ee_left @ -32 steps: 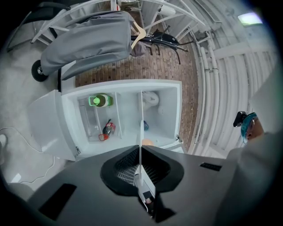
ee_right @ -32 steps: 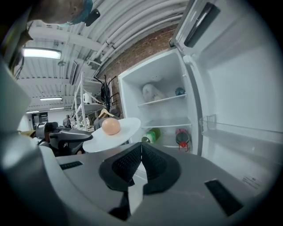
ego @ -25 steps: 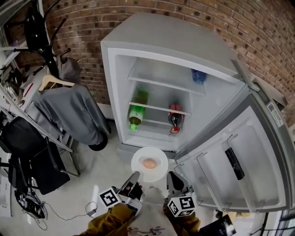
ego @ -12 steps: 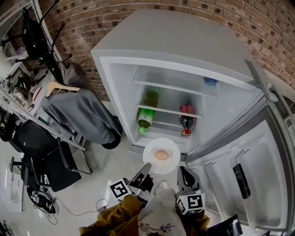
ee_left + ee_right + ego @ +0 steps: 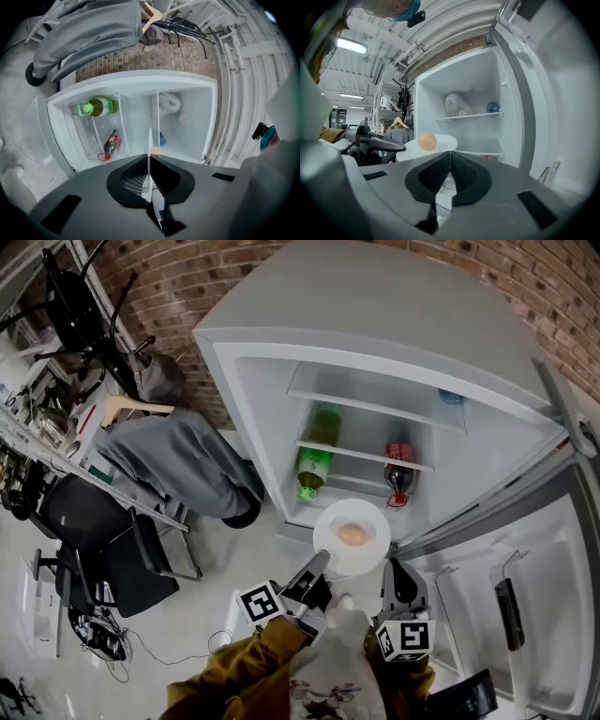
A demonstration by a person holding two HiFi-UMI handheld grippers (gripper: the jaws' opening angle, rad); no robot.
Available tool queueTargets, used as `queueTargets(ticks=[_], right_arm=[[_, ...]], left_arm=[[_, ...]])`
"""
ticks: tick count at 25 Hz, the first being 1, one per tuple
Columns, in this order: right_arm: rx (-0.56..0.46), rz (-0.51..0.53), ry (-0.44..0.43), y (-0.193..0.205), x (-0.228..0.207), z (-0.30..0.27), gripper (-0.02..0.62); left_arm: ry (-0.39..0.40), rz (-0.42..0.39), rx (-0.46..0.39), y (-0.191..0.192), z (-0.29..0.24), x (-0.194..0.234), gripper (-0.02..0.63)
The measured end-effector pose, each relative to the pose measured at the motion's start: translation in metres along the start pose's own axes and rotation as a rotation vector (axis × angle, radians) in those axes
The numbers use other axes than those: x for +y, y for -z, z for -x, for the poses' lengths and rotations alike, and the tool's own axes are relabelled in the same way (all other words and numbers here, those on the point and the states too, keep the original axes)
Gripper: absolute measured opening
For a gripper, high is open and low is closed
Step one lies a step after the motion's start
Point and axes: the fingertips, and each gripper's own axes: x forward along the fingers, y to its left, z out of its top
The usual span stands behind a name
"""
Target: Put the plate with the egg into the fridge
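Carrying is judged the step in hand: the left gripper [image 5: 320,563] is clamped on the rim of the plate [image 5: 334,520], which is held level with the egg [image 5: 352,534] just outside the open fridge [image 5: 375,324]. The right gripper [image 5: 393,566] is clamped there too. A level reach onto a shelf [image 5: 361,455] is called for.

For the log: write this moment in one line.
left gripper: shut on plate | right gripper: shut on plate | egg: on plate | fridge: open
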Motion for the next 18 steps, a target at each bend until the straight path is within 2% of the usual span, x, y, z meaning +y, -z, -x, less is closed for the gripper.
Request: queueTargets(ticks=[5, 11, 18], right_arm=[[-0.01, 0.013, -0.009, -0.003, 0.004, -0.013, 0.005], [-0.013, -0.004, 0.05, 0.0, -0.008, -0.028, 0.006], [-0.027, -0.007, 0.069, -0.009, -0.02, -0.048, 0.005]], left_arm=[[-0.01, -0.007, 0.008, -0.014, -0.016, 0.003, 0.02], [0.004, 0.009, 0.006, -0.024, -0.039, 0.006, 0.02], [-0.003, -0.008, -0.001, -0.032, -0.06, 0.012, 0.02]])
